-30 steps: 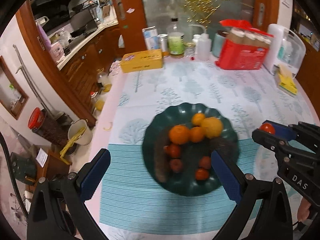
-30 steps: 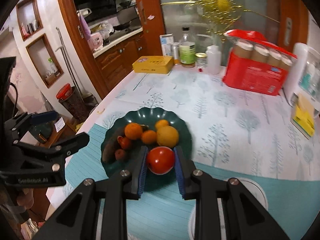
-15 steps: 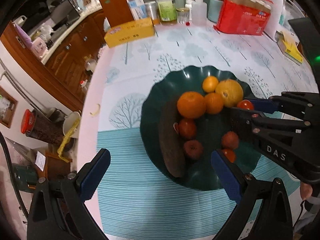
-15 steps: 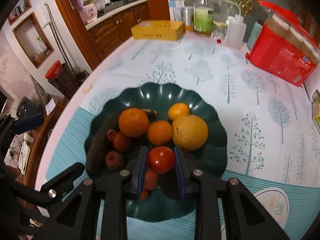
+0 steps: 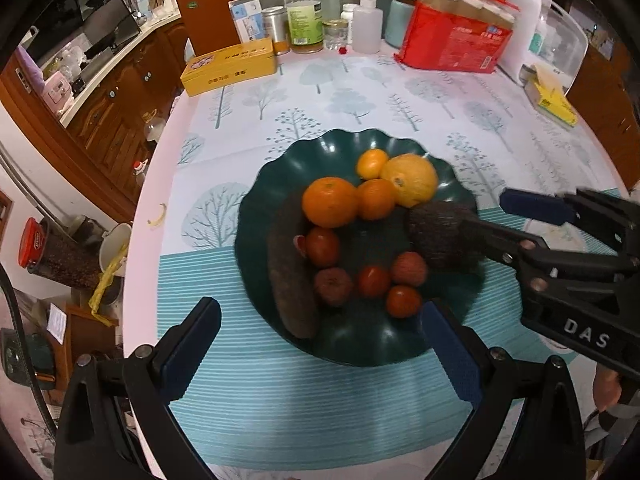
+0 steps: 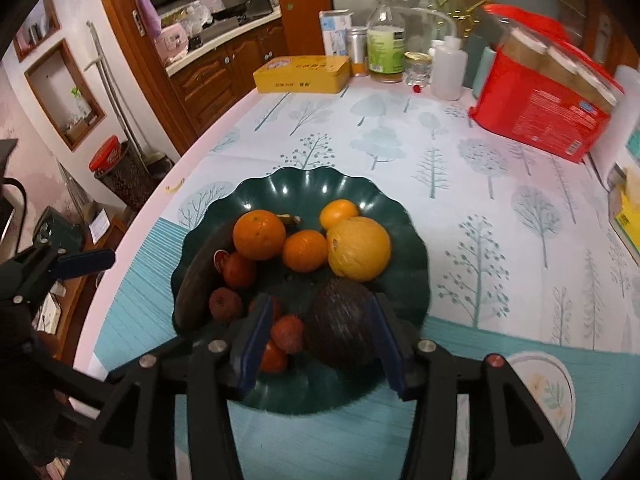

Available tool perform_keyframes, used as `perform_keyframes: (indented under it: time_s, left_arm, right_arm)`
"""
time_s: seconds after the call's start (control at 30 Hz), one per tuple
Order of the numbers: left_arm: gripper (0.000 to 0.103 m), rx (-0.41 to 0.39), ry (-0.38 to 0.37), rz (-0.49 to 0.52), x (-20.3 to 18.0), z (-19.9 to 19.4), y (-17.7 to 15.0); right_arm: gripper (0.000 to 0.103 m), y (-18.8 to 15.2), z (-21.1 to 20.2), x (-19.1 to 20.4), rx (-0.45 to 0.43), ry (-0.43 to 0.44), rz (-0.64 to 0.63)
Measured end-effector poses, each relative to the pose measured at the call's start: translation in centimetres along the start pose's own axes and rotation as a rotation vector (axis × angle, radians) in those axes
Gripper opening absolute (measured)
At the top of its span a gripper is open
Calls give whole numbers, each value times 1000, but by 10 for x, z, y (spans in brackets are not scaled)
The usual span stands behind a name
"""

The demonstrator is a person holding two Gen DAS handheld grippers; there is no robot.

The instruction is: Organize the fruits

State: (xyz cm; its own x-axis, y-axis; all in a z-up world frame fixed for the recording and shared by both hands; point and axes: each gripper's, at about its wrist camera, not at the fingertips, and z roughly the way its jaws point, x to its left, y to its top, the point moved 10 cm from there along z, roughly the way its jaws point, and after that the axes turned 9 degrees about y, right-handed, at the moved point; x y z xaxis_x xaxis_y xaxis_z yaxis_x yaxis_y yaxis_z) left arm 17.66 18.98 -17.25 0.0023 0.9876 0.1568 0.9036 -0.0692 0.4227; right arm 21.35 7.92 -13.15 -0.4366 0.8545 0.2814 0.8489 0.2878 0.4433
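Note:
A dark green scalloped plate (image 5: 360, 340) (image 6: 304, 188) holds oranges (image 5: 330, 201) (image 6: 259, 234), a yellow citrus (image 5: 412, 179) (image 6: 359, 248), a dark avocado (image 5: 440, 236) (image 6: 340, 320), a long dark fruit (image 5: 290, 272) (image 6: 196, 284), lychees and small red tomatoes (image 5: 403, 300) (image 6: 274, 356). My right gripper (image 6: 316, 340) is open over the plate's near side, its jaws wide around the avocado and small red fruits. It shows in the left wrist view (image 5: 516, 220) at the right. My left gripper (image 5: 320, 348) is open and empty above the plate's near edge.
A yellow tin (image 5: 230, 66) (image 6: 302, 74), bottles and jars (image 5: 306, 20) (image 6: 384, 40) and a red package (image 5: 454, 40) (image 6: 544, 108) stand at the table's far side. The table edge drops off at left, with a red-lidded bin (image 5: 44, 256) below.
My right gripper carried a red tomato over the plate, then opened and let it go among the fruits. The left gripper moved closer over the plate.

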Motion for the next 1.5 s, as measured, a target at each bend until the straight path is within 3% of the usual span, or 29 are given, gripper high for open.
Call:
perform_keyframes:
  time_s: [0.5, 0.77, 1.27, 1.5]
  left_arm:
    - [100, -110, -98, -26, -73, -78, 3]
    - [100, -201, -111, -29, -105, -125, 12]
    - [100, -235, -83, -99, -134, -159, -2]
    - [100, -258, -38, -112, -139, -173, -12]
  right_arm:
    - [51, -59, -108, -50, -112, -75, 181]
    - [61, -80, -164, -70, -162, -160, 228]
    - [66, -111, -228, -96, -214, -278, 290]
    - [69, -119, -242, -101, -231, -291, 287]
